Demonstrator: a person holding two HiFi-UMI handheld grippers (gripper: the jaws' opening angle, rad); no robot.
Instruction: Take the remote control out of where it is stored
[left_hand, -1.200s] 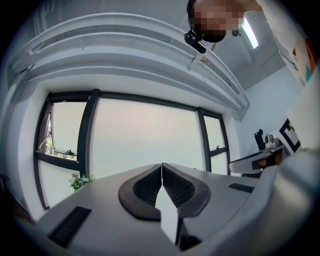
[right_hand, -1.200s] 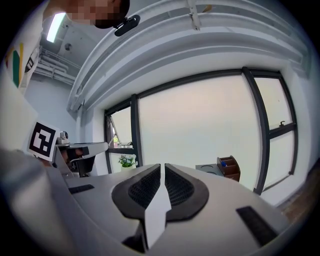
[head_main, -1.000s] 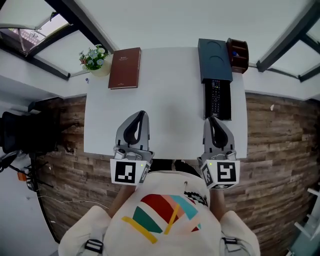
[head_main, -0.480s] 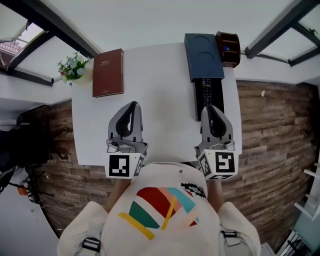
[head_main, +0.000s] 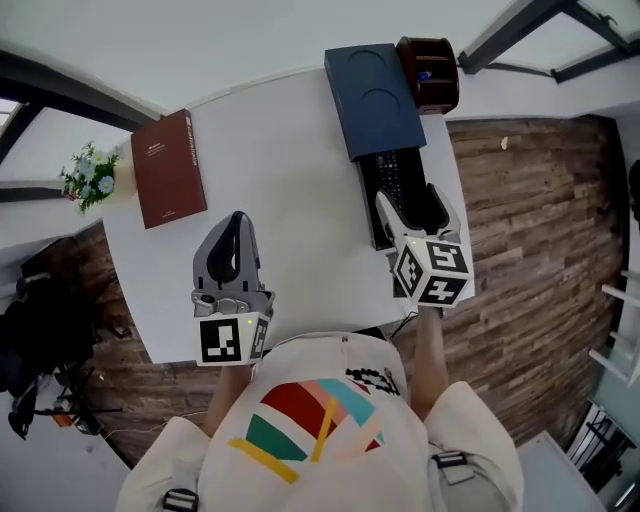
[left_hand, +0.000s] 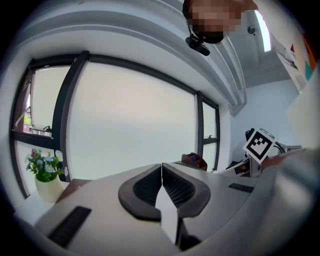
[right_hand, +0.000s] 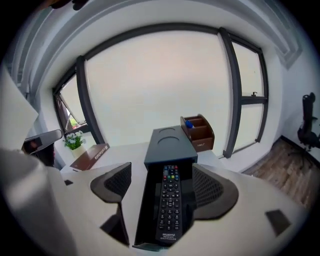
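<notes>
wide-open jaws astride the remote

right gripper (right_hand: 167, 184): just opened to full spread, flanking the remote control (right_hand: 170, 205) without pressing on it; tilted down over the pulled-out drawer (right_hand: 147, 210) of the dark blue box (head_main: 372, 100), remote lying inside. left gripper (left_hand: 161, 167): shut tight on nothing, held nearly level above the white table (head_main: 300, 200), well apart from the box.

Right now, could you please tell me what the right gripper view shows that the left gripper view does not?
Only the right gripper view: the remote control lying in the pulled-out drawer of the dark blue box, with the right gripper open, its jaws just opened and flanking the remote without pressing on it. Only the left gripper view: the left gripper shut on nothing, and the right gripper's marker cube. Both: the flower pot, the brown desk organizer and the big window.
</notes>
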